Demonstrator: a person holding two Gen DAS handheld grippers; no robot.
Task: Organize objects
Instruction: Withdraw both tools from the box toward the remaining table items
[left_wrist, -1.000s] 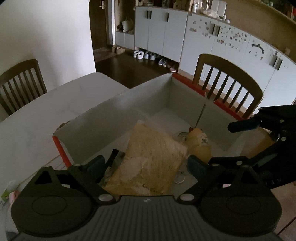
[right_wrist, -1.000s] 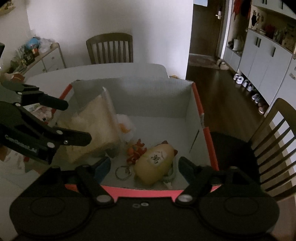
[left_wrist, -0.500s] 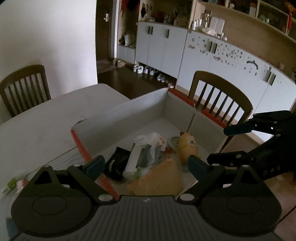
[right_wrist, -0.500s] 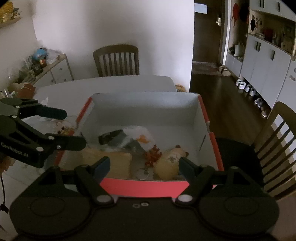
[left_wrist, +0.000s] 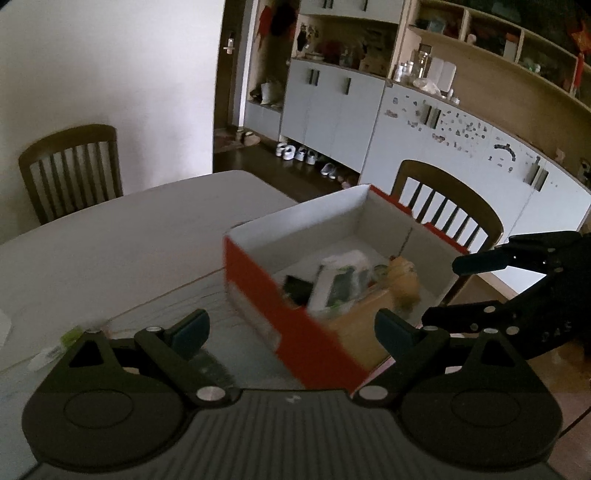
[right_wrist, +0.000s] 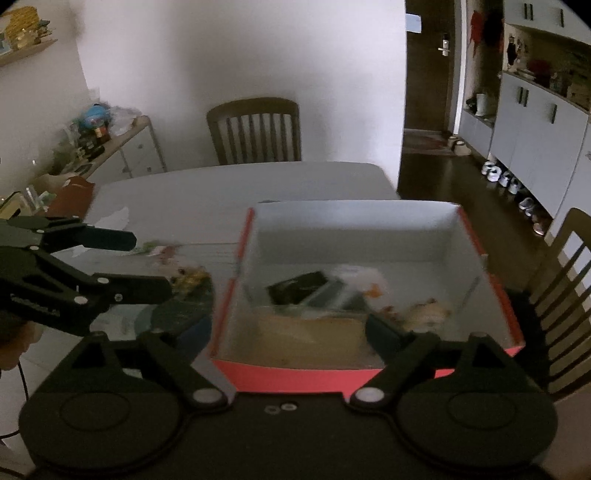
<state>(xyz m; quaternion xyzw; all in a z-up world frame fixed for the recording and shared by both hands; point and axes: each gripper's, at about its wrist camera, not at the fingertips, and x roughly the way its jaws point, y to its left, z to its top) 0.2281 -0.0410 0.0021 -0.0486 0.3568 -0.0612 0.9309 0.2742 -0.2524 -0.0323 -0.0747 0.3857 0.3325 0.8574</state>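
The red box (right_wrist: 369, 373) was seen on the white table (left_wrist: 110, 236), holding a tan packet (right_wrist: 314, 332), a white pouch (left_wrist: 340, 280) and a yellowish toy (left_wrist: 404, 277), all blurred. Both the left gripper (left_wrist: 291, 328) and the right gripper (right_wrist: 288, 328) were spread, empty.

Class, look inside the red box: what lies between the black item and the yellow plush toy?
In the right wrist view, a white packet lies between the black item and the yellow plush toy inside the red box.
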